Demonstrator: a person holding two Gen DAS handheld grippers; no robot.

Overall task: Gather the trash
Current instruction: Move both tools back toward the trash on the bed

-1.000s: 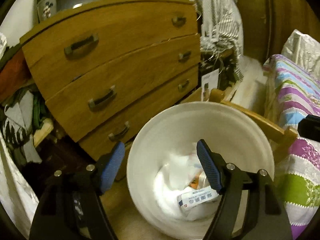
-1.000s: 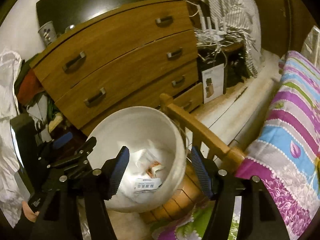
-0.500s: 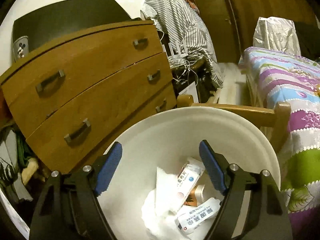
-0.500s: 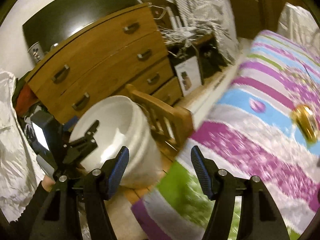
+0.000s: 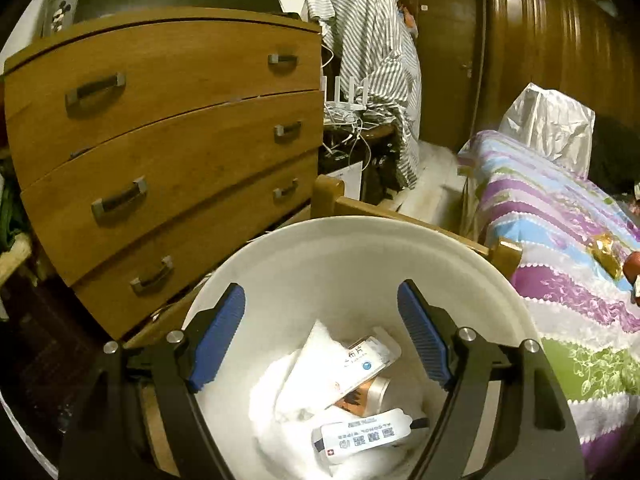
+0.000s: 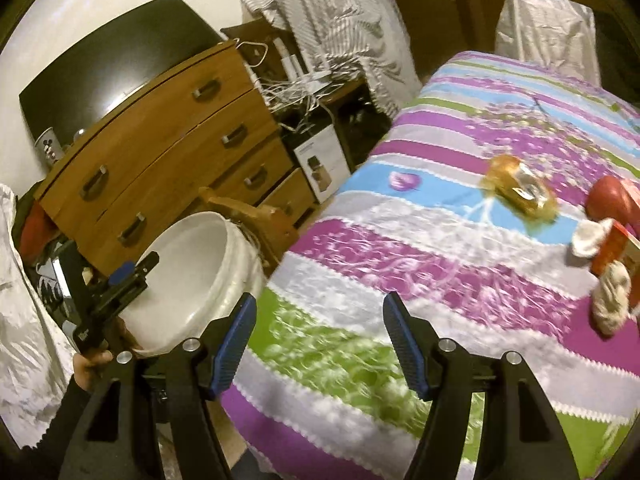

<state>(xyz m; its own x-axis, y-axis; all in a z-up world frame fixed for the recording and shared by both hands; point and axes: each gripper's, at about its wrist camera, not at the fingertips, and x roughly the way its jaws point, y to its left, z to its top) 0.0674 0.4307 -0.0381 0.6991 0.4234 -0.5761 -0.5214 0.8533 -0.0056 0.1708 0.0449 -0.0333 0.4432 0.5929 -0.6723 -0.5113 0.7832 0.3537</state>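
Note:
A white bucket (image 5: 360, 248) holds trash: crumpled tissue (image 5: 280, 392), a small carton (image 5: 360, 360) and a flat wipes packet (image 5: 360, 434). My left gripper (image 5: 320, 300) hangs open over the bucket's near rim, with nothing between its pads. In the right wrist view the bucket (image 6: 192, 264) stands beside the bed, and a hand holds the left gripper (image 6: 138, 264) at its rim. My right gripper (image 6: 320, 308) is open and empty above the striped bedcover (image 6: 440, 272). On the cover lie a golden wrapper (image 6: 520, 194), a red object (image 6: 612, 200), a white wad (image 6: 588, 236), an orange box (image 6: 616, 252) and a crumpled paper ball (image 6: 612, 300).
A wooden chest of drawers (image 5: 168, 152) stands behind the bucket, with a wooden chair frame (image 6: 256, 216) between the bucket and the bed. Cables and a small carton (image 6: 320, 160) fill the gap beside the chest. A silver bag (image 6: 548, 32) sits at the bed's far end.
My right gripper has swung right, from over the bucket to over the bedcover, bringing the bed's litter into view. The left gripper stays open over the bucket, now a little closer to it.

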